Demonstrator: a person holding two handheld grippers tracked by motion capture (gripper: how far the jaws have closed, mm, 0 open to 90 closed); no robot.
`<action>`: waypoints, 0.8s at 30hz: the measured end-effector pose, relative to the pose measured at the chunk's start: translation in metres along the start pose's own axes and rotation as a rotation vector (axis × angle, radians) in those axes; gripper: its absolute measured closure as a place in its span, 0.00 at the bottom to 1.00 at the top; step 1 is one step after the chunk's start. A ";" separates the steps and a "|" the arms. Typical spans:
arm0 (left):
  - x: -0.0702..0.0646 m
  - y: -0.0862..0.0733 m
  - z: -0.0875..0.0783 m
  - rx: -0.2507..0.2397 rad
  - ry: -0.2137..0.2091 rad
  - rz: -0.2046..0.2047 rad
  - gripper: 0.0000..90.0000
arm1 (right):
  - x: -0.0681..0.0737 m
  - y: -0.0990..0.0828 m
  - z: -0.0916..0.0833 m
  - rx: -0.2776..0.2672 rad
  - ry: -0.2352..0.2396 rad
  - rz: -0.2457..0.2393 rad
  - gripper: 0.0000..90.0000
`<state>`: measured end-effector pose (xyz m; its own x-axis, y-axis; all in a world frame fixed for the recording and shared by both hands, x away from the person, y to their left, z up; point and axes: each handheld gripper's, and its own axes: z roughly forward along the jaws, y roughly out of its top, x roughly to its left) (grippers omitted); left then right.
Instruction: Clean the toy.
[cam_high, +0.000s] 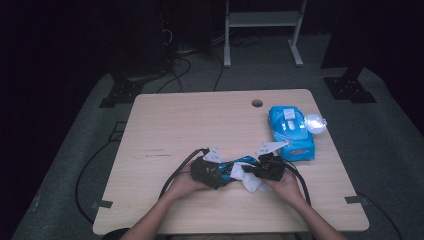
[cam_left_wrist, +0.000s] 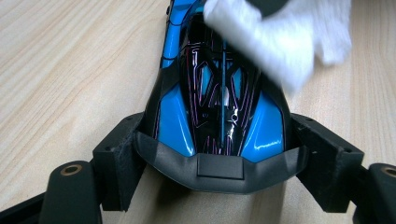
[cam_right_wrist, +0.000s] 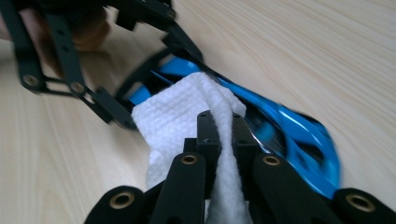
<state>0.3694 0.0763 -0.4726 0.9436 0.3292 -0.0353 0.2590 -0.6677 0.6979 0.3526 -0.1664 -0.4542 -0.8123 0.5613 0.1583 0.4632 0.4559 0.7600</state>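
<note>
A glossy blue and black toy car (cam_high: 243, 161) lies on the wooden table (cam_high: 190, 125) near its front edge. My left gripper (cam_left_wrist: 219, 164) is shut on the car (cam_left_wrist: 219, 107), with its two jaws pressing the car's sides at the dark end piece. My right gripper (cam_right_wrist: 220, 127) is shut on a folded white wipe (cam_right_wrist: 175, 116). The wipe rests on top of the car (cam_right_wrist: 299, 137), just in front of the left gripper's jaws (cam_right_wrist: 140, 88). In the high view the two grippers meet over the car, left gripper (cam_high: 222, 171) and right gripper (cam_high: 254, 172), with the wipe (cam_high: 248, 182) between them.
A blue pack of wipes (cam_high: 291, 131) lies at the table's right side with a small clear shiny object (cam_high: 315, 122) beside it. A cable hole (cam_high: 257, 103) sits near the far edge. Black cables trail off the front from both grippers. Bare wood spreads left and behind.
</note>
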 end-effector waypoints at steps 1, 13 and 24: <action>0.000 0.000 0.000 0.000 0.001 0.001 0.27 | 0.003 0.003 0.003 -0.003 0.010 -0.008 0.95; 0.002 -0.001 0.000 -0.003 -0.009 -0.007 0.27 | 0.028 0.032 0.045 0.004 0.119 -0.042 0.95; 0.001 0.000 0.000 -0.002 0.003 0.008 0.27 | 0.002 0.026 0.028 -0.012 0.036 -0.005 0.95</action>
<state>0.3700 0.0764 -0.4728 0.9450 0.3259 -0.0282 0.2516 -0.6689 0.6995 0.3734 -0.1342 -0.4523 -0.8271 0.5336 0.1767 0.4548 0.4505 0.7683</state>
